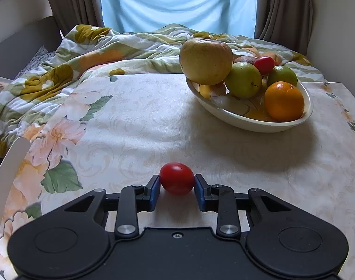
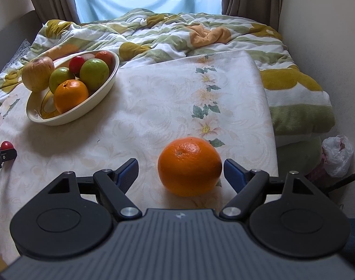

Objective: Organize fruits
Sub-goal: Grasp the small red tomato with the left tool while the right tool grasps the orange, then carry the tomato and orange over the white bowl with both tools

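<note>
A small red fruit [image 1: 176,184] lies on the floral tablecloth [image 1: 130,128], and my left gripper [image 1: 177,179] is shut on it, a blue pad against each side. The same red fruit [image 2: 6,145] shows at the left edge of the right wrist view. A loose orange [image 2: 189,166] sits between the fingers of my right gripper [image 2: 180,162], which is open: the left pad stands clear of it and the right pad is close beside it. The cream bowl [image 1: 247,122] holds a large yellow apple [image 1: 205,61], green apples, an orange [image 1: 283,101] and another small red fruit [image 1: 263,64].
A rumpled flowered blanket [image 2: 177,30] lies behind the table below the curtained window. The tablecloth's right edge [image 2: 268,116] drops off near a wall, with a white plastic bag [image 2: 337,155] on the floor. A curved white object [image 1: 9,163] stands at the left.
</note>
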Demonstrator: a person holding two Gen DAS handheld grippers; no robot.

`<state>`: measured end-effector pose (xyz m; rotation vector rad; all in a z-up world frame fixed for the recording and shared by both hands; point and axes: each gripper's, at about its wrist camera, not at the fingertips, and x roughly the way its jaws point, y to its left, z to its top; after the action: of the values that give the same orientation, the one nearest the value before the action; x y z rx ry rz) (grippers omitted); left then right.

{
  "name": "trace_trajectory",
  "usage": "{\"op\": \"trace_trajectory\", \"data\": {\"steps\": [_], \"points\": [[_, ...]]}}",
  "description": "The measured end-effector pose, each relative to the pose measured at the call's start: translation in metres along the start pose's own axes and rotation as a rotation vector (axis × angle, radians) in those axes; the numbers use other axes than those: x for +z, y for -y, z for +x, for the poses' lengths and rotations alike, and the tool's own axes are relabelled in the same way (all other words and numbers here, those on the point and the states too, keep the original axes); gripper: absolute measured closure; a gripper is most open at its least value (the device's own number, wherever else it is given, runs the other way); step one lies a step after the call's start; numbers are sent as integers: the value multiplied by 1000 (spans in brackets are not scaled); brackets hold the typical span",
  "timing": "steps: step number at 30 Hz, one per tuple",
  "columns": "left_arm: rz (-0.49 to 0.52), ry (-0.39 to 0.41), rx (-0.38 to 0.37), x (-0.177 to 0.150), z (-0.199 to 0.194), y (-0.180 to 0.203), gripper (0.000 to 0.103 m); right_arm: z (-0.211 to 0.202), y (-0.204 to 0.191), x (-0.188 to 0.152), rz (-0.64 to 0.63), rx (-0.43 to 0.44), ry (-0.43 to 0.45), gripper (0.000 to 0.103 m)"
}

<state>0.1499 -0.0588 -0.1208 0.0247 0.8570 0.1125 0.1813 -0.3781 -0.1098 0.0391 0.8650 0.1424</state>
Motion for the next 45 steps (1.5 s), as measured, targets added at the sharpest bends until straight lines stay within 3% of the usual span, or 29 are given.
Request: {"op": "trace_trajectory", "data": {"steps": [8,19,29,36,45], "points": [[-6,-13,-14,-3,-9,0,68,7,0,2,-18,-40,-31,27],[-16,33,-39,12,-56,4,68,-14,-11,10,-38,5,-6,28],[4,100,-113,59,-99,9,68,-57,-34,42,-44,50,40,28],[77,139,-176,102,-89,14,68,-71,-52,65,-27,50,75,28],[165,136,-237,148,-45,20,68,-62,-69,94,17,27,98,28]]}}
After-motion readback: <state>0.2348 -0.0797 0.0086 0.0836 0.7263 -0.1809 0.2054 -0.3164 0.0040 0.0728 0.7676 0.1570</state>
